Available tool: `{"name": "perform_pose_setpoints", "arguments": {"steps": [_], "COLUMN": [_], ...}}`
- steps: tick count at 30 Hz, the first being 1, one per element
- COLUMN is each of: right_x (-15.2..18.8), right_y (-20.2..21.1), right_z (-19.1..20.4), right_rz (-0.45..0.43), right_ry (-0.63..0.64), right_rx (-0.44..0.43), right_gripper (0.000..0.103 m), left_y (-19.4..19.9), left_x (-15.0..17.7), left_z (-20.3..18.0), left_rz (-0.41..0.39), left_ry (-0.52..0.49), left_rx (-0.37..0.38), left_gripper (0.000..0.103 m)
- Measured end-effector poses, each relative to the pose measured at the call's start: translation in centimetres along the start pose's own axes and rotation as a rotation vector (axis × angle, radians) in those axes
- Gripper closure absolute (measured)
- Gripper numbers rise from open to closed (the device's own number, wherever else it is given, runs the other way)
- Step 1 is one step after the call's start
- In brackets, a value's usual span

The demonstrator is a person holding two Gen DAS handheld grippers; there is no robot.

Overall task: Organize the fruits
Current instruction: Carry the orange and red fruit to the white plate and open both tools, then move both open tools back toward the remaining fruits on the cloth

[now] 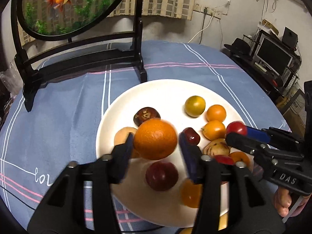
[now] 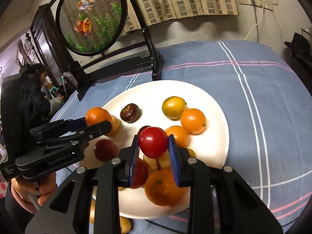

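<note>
**A:** Foreground, left wrist view: the left hand-held black gripper (image 1: 156, 142) with blue pads frames a large, round, pebbled-skin orange (image 1: 156, 139) above the near half of a round white glazed plate (image 1: 156, 83). Is it gripped?

**B:** It looks let go. The left pad touches the peel, but a sliver of gap shows at the right pad, so the jaws stand released around the fruit.

**A:** And the other hand?

**B:** In its own view the right hand-held black gripper (image 2: 154, 146) is clenched on a small, glossy red cherry tomato (image 2: 153, 141), with a pad against each flank, over the plate's near side.

**A:** How would the two handle?

**B:** The orange is probably firm and fairly heavy. Its dimpled peel gives grip, so take it across its widest girth. The tomato is likely light, slick and thin-skinned. Hold it gently at its middle, because a hard squeeze could split it.

**A:** Beyond them?

**B:** A smooth dark red fruit (image 1: 161, 175) lies nearest on the plate. A wrinkled dark brown fruit (image 1: 146, 115) and a yellow-green citrus (image 1: 195, 105) lie farther in. The plate sits on a soft blue striped tablecloth (image 1: 68, 107), and a round goldfish screen in a black stand (image 1: 68, 5) is at the back.
</note>
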State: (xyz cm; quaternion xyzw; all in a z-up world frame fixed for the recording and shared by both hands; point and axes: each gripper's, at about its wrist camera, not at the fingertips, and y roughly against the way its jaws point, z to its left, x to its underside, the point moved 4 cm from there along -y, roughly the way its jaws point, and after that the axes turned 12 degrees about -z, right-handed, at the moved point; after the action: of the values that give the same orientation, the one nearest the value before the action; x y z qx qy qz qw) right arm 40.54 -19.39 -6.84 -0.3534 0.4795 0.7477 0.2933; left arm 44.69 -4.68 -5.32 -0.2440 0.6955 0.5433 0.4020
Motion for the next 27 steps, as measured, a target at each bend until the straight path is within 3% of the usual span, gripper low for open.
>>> {"name": "perform_pose_setpoints", "arguments": {"steps": [1, 4, 11, 15, 18, 23, 27], "right_x": [-0.1, -0.4, 2.2, 6.1, 8.1, 9.7, 10.7], "right_y": [0.4, 2.3, 7.2, 8.6, 9.5, 10.6, 11.5], "right_z": [0.1, 0.4, 1.4, 1.2, 1.8, 3.6, 4.2], "right_rz": [-0.009, -0.054, -0.072, -0.024, 0.007, 0.037, 0.061], "right_ry": [0.009, 0.000, 0.022, -0.002, 0.007, 0.064, 0.106], "right_rx": [0.003, -0.022, -0.040, -0.026, -0.019, -0.033, -0.024], "right_gripper": [0.059, 0.046, 0.046, 0.045, 0.045, 0.045, 0.045], "left_y": [0.6, 3.2, 9.6, 11.6, 11.9, 12.6, 12.3], "left_x": [-0.2, -0.5, 2.4, 7.0, 9.8, 10.5, 10.7], "left_z": [-0.1, -0.4, 0.0, 0.7, 1.2, 2.1, 2.5], "left_rz": [-0.027, -0.095, -0.116, -0.095, -0.029, -0.055, -0.042], "left_ry": [-0.007, -0.021, 0.067, 0.187, 0.245, 0.218, 0.235], "left_rx": [-0.013, -0.026, -0.062, -0.072, -0.103, -0.212, -0.232], "left_gripper": [0.022, 0.014, 0.004, 0.004, 0.004, 0.004, 0.004]}}
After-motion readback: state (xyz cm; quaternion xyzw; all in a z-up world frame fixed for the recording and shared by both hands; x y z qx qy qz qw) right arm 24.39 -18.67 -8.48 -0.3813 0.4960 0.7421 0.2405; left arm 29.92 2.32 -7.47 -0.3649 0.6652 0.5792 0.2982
